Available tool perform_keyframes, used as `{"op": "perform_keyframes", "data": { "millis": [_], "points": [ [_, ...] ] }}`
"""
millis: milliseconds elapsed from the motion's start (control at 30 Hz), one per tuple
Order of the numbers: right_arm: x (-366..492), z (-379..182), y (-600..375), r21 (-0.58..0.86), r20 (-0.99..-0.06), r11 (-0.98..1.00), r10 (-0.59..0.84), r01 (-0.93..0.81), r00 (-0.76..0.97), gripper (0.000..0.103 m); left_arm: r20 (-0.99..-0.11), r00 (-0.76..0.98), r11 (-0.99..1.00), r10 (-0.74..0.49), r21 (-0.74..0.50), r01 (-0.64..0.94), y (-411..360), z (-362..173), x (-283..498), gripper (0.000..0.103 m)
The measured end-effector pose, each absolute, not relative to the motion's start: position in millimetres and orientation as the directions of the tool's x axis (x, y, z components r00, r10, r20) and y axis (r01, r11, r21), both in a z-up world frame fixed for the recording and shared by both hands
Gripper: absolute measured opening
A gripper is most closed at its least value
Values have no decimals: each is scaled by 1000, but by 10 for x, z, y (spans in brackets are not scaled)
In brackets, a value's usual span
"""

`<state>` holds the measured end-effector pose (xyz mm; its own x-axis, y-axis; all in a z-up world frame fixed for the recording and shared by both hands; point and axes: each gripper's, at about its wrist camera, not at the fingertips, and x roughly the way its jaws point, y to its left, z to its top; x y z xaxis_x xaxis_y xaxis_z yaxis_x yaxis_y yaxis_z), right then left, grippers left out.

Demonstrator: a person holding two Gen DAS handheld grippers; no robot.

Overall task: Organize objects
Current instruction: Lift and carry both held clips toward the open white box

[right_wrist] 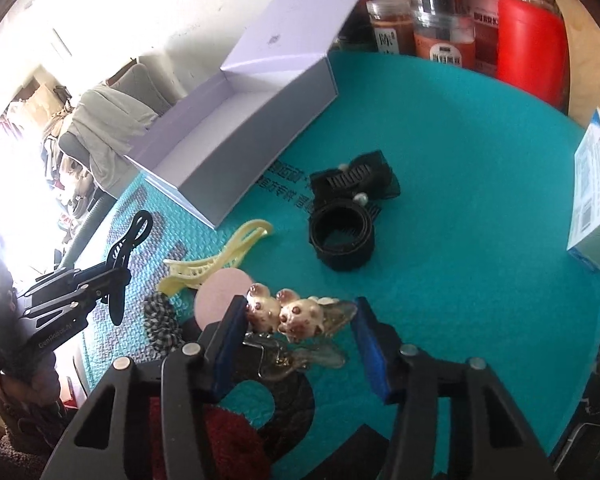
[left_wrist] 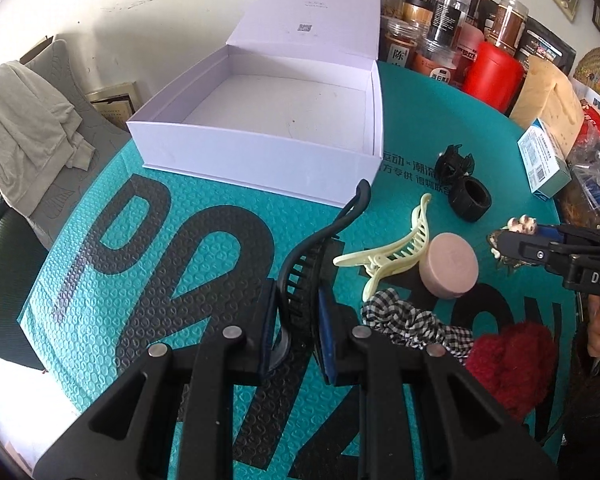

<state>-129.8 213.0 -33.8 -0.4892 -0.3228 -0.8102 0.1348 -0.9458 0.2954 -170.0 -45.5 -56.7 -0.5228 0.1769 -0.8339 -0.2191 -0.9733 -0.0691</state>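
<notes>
The left gripper (left_wrist: 298, 318) is clenched on a large black hair claw (left_wrist: 320, 256), its blue pads pressing the clip's toothed body from both sides, and the clip's curved handle points toward the far side of the table. Just beyond it sits an open white box (left_wrist: 260, 144), lid folded back, resting on a teal mat (left_wrist: 140, 280) with big black letters.

The right gripper (right_wrist: 300, 340) stands spread, its fingers on either side of a pearl-decorated hair clip (right_wrist: 288, 314) that lies on the mat; the left pad is touching or nearly touching the pearls, while the right pad stands apart.

To the right of the black claw lie a cream hair claw (left_wrist: 388, 252), a pink round case (left_wrist: 450, 266), a checked scrunchie (left_wrist: 412, 322) and a red fluffy scrunchie (left_wrist: 512, 364). Farther off are a black hair band (left_wrist: 470, 200) and a black bow clip (left_wrist: 454, 162). Jars (left_wrist: 440, 28) and a red canister (left_wrist: 490, 74) line the far right edge.
</notes>
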Motion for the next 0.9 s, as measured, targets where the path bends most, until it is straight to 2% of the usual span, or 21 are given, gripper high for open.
{"op": "perform_keyframes", "data": {
  "millis": [467, 567, 900],
  "points": [
    [-1338, 161, 1972, 289, -761, -928, -372, 236, -532, 53, -784, -602, -979, 151, -32, -203, -452, -45, -1744, 18],
    [-1392, 224, 1942, 287, -754, -924, -380, 252, -536, 53, -783, -596, -976, 178, -62, -211, -463, -7, -1816, 18],
    [-1664, 482, 1850, 260, -729, -921, -384, 291, -566, 53, -760, -620, -968, 195, -48, -245, -405, 177, -2123, 18]
  ]
}}
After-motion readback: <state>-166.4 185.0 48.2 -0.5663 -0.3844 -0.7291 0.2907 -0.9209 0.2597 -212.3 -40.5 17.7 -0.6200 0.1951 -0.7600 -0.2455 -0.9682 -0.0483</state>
